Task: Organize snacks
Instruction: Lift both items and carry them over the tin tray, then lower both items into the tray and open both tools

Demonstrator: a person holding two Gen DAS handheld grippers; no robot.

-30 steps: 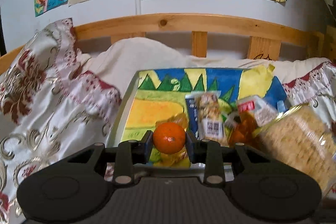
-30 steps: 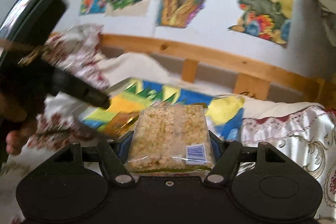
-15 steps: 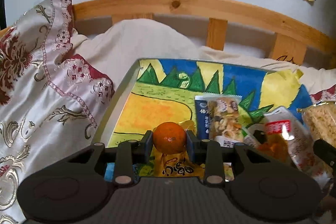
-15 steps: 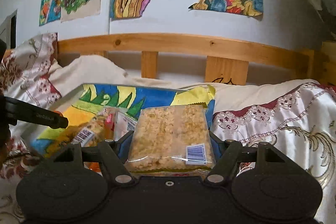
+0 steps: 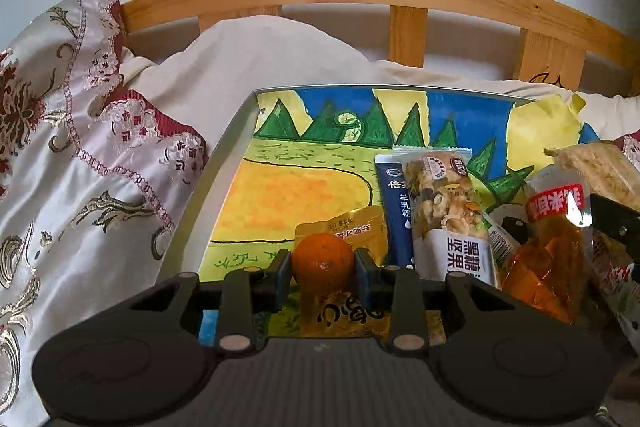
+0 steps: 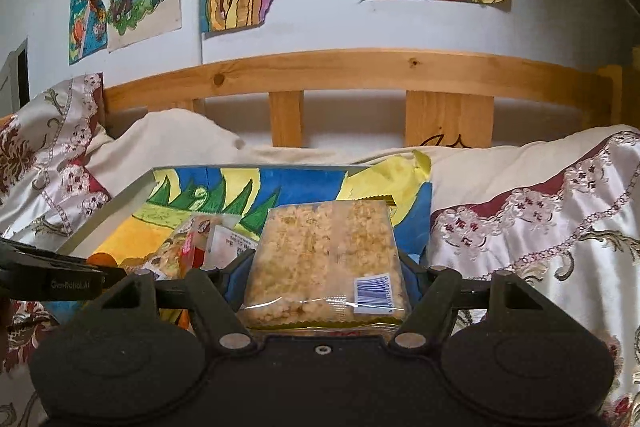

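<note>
Both hands have dropped closer over the tray (image 5: pixel 230 163); my left gripper (image 5: pixel 322 267) pinches a mandarin (image 5: pixel 322 261), soft, bruisable, held across its middle; right gripper (image 6: pixel 325 279) clamps a rice-cracker pack (image 6: pixel 326 255), light, brittle, slippery film; other snacks lie beyond.

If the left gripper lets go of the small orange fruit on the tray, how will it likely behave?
The orange fruit is round, so it would probably roll on the flat tray. Its skin looks firm, so probably not fragile. The yellow packet beside it might stop it.
</note>
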